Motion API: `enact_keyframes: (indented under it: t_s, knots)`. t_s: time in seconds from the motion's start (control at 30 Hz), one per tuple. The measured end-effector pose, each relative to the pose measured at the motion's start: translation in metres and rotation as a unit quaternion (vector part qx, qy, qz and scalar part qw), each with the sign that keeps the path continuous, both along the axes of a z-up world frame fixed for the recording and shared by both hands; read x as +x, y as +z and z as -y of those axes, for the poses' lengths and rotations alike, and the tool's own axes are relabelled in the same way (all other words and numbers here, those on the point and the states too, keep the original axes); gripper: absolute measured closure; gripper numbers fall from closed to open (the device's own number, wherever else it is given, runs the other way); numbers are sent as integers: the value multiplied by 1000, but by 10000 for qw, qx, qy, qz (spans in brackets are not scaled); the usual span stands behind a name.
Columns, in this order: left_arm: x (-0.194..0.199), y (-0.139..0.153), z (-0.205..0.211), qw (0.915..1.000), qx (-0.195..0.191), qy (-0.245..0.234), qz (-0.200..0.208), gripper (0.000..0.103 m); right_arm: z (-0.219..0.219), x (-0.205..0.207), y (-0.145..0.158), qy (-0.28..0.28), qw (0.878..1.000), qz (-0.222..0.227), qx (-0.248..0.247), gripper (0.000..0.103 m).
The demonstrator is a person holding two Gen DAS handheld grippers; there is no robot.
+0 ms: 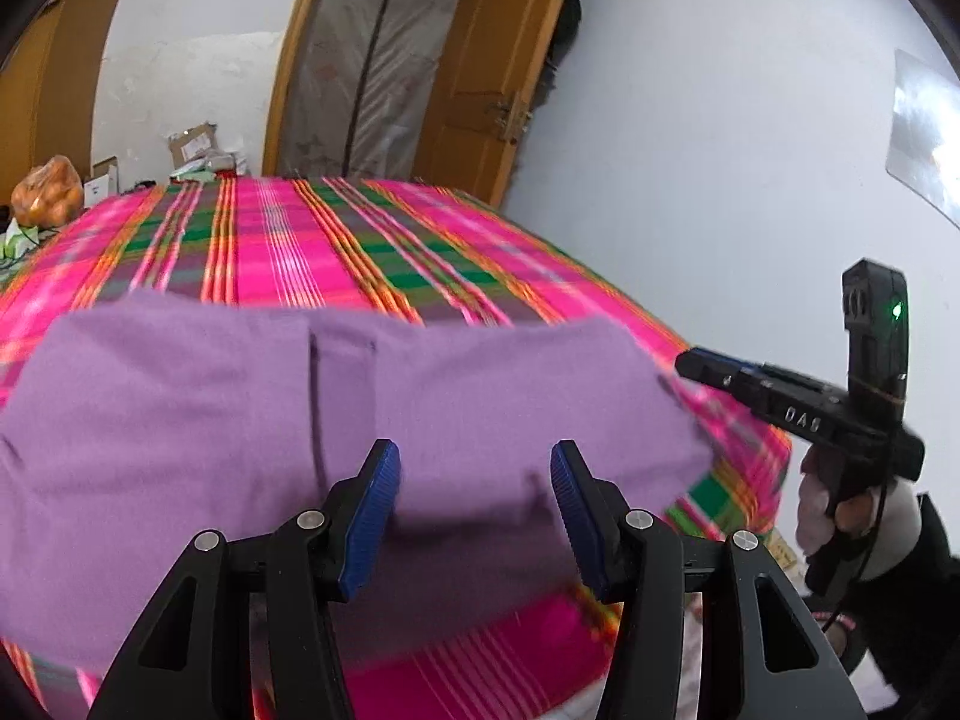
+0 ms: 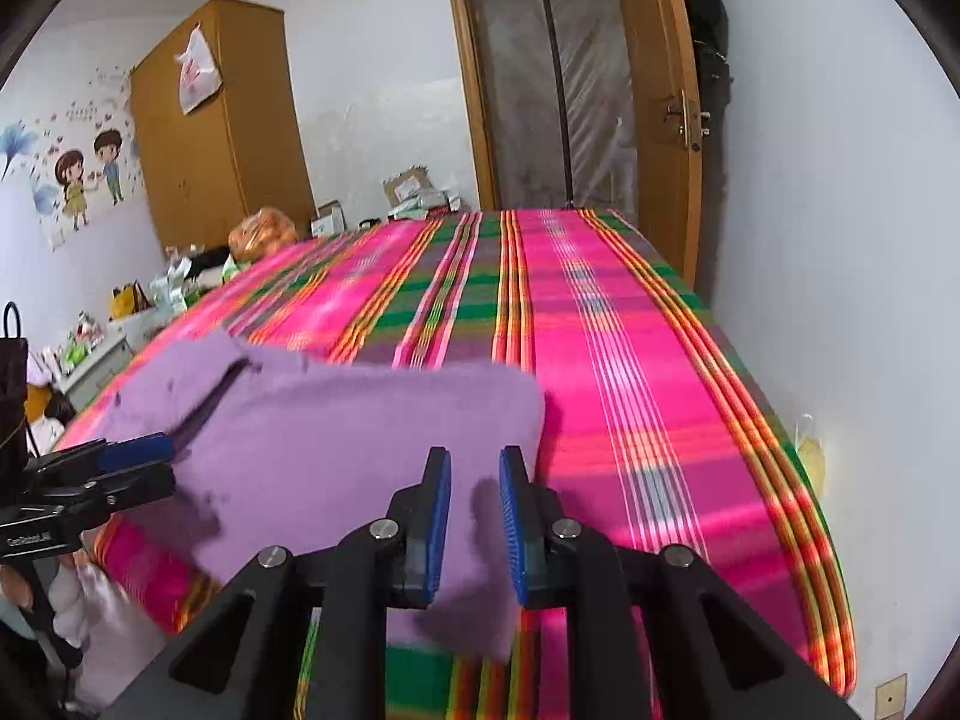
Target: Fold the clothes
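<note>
A purple garment (image 1: 336, 408) lies on a plaid bed (image 2: 600, 360) near its edge, both the left hand-held gripper (image 1: 474, 492) and right hand-held gripper (image 2: 474, 498) spread and empty above it; a shallow pinch could let cloth slip, spoiling the fold.

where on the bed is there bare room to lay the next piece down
Bare plaid bedspread runs from the purple garment's far edge to the doorway, and along the white wall. The near corner is crowded: garment, left gripper and right gripper. Clutter lines the wardrobe side.
</note>
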State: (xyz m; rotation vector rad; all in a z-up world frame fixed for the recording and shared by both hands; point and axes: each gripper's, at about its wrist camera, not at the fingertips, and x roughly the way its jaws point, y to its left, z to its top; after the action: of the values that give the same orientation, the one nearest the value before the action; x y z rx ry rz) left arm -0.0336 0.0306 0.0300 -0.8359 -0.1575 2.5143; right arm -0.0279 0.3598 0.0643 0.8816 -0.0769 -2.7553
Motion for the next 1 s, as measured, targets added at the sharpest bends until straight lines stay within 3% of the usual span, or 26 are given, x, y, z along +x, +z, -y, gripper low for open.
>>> enact_keyframes:
  t_s: [0.27,0.33,0.53,0.77,1.0]
  knots:
    - [-59,0,-25,9994,-126,-47,313,47,7,-63,-12,-214,9982,546,-126,86]
    - [-68,-3,-30,9988,-276,53,403,47,9,-70,-17,-246,9975,668,-35,86]
    - [-82,-15,-32,9970,-207,67,743,48,15,-73,-21,-274,9968,724,189,85]
    - [-84,-15,-35,9972,-259,86,698,48,15,-71,-23,-315,9970,669,235,85]
    - [-53,4,-20,9994,-189,148,268,47,31,-70,-16,-174,9974,655,263,85]
